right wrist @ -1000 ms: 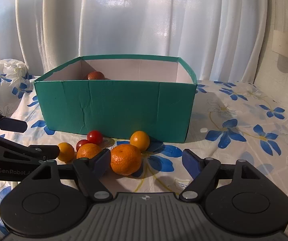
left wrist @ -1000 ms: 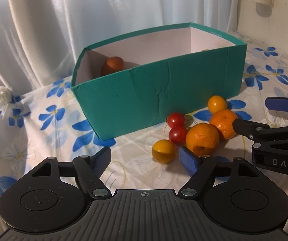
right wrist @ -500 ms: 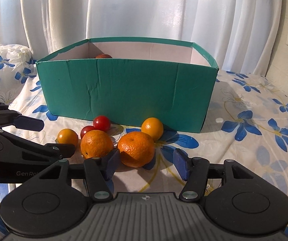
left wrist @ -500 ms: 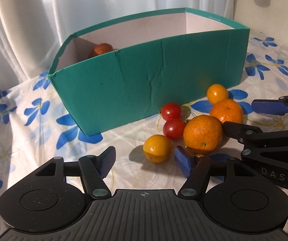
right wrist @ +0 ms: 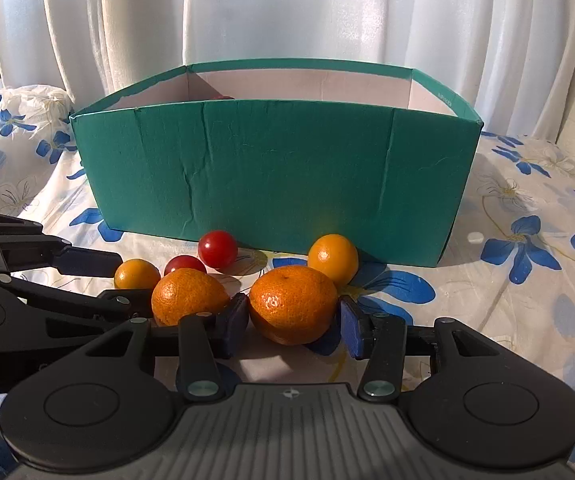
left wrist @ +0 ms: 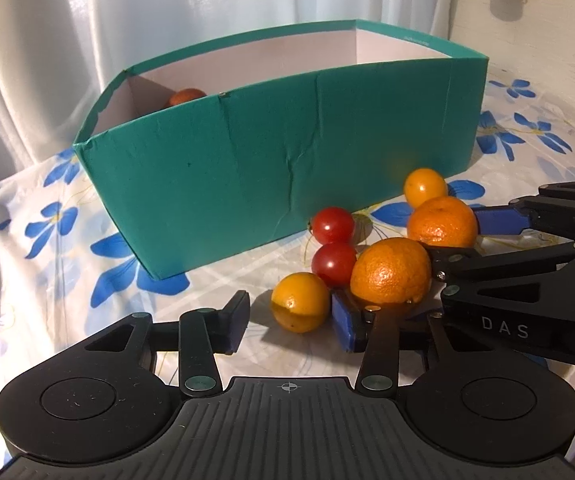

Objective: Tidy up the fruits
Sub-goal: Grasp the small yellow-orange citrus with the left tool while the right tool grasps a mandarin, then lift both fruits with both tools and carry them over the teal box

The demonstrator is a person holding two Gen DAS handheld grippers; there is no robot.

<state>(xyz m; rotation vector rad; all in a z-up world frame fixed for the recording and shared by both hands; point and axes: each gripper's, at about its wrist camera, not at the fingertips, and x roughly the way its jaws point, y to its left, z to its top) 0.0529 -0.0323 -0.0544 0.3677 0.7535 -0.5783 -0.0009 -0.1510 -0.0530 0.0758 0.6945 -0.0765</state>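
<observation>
A teal box [left wrist: 287, 168] [right wrist: 275, 176] stands on the flowered cloth with one brownish fruit [left wrist: 185, 97] inside. In front lie two mandarins, two small yellow-orange fruits and two cherry tomatoes [left wrist: 333, 224]. My left gripper [left wrist: 291, 320] is open; the small yellow-orange fruit [left wrist: 299, 302] [right wrist: 137, 274] sits between its fingertips, with a mandarin [left wrist: 391, 270] [right wrist: 189, 296] against its right finger. My right gripper [right wrist: 291, 322] is open around the other mandarin [right wrist: 293, 302] [left wrist: 441, 222], pads close to its sides. The second small fruit [right wrist: 333, 258] lies behind it.
White curtains hang behind the box. A crumpled flowered bundle [right wrist: 27, 108] lies at the far left. The two grippers stand close together, the right one [left wrist: 527, 280] crossing the left wrist view from the right. The cloth [right wrist: 527, 240] stretches to the right of the box.
Both grippers have moved forward and lower toward the fruit. The right one's fingers now flank a mandarin and have narrowed; the left one's now flank the small yellow-orange fruit.
</observation>
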